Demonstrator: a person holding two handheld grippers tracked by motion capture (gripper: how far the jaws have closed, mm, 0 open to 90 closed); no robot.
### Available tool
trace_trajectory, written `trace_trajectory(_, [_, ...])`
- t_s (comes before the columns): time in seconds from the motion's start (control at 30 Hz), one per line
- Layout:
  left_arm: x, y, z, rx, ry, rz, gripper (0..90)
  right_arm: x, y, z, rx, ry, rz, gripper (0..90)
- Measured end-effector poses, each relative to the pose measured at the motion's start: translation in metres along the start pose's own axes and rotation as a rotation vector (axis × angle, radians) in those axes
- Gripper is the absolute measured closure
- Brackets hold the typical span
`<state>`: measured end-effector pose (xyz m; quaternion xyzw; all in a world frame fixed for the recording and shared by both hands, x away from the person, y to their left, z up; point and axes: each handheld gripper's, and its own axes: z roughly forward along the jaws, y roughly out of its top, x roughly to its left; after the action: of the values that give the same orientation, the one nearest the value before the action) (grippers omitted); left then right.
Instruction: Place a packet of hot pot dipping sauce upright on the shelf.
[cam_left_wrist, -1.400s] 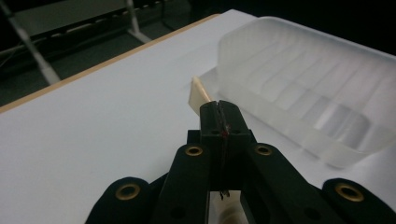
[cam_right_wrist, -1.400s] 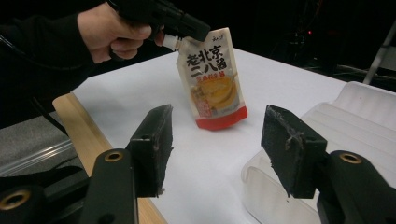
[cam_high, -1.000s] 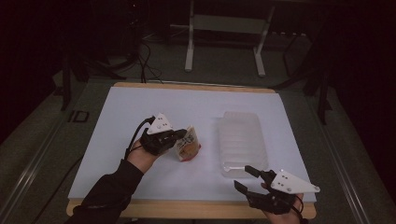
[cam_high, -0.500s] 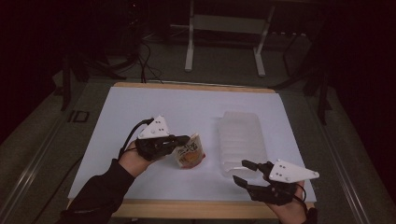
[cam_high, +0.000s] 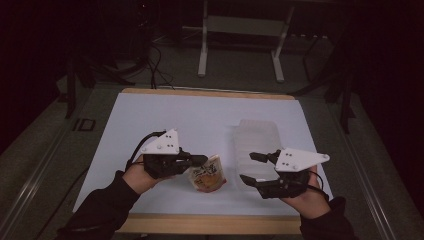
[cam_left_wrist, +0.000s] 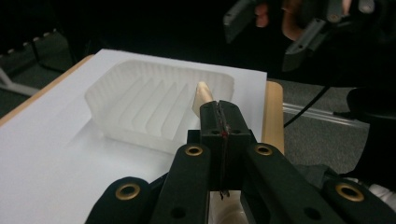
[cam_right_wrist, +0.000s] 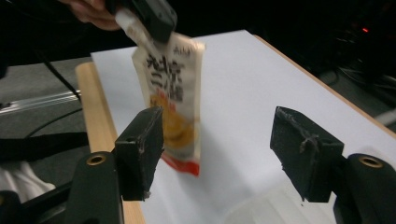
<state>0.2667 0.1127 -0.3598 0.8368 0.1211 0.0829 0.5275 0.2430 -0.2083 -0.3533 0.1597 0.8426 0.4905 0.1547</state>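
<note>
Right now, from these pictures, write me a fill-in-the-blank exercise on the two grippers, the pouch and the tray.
1. The left gripper has its jaws ____ on the snack pouch.
2. The right gripper has its jaws ____, with nothing between them.
3. The clear plastic tray holds ____.
4. The pouch hangs from its ____ edge.

Missing words: shut; open; nothing; top

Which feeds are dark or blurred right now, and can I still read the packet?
High view: dim overall, surroundings nearly black, table evenly lit. Right gripper view: packet motion-blurred, print unreadable; right tool jaws sharp. Left gripper view: tray clear, background black, left tool close and slightly soft.
</note>
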Motion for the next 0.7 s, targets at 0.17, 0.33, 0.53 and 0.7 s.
trace_trajectory(0.17, [-0.003,0.001,0.003,0.023,-0.029,0.02,90.0,-0.002,0.016,0.012,0.039,0.063,-0.055,37.1])
trace_trajectory(0.33, [-0.007,0.002,0.007,0.043,-0.052,0.032,90.0,-0.002,0.022,0.035,0.111,0.114,-0.088,39.6])
trace_trajectory(0.53, [-0.009,0.0,0.013,0.056,-0.082,0.035,90.0,0.003,0.025,0.055,0.17,0.166,-0.136,42.7])
trace_trajectory(0.7, [-0.01,0.0,0.017,0.058,-0.093,0.041,90.0,0.006,0.03,0.063,0.227,0.201,-0.202,54.0])
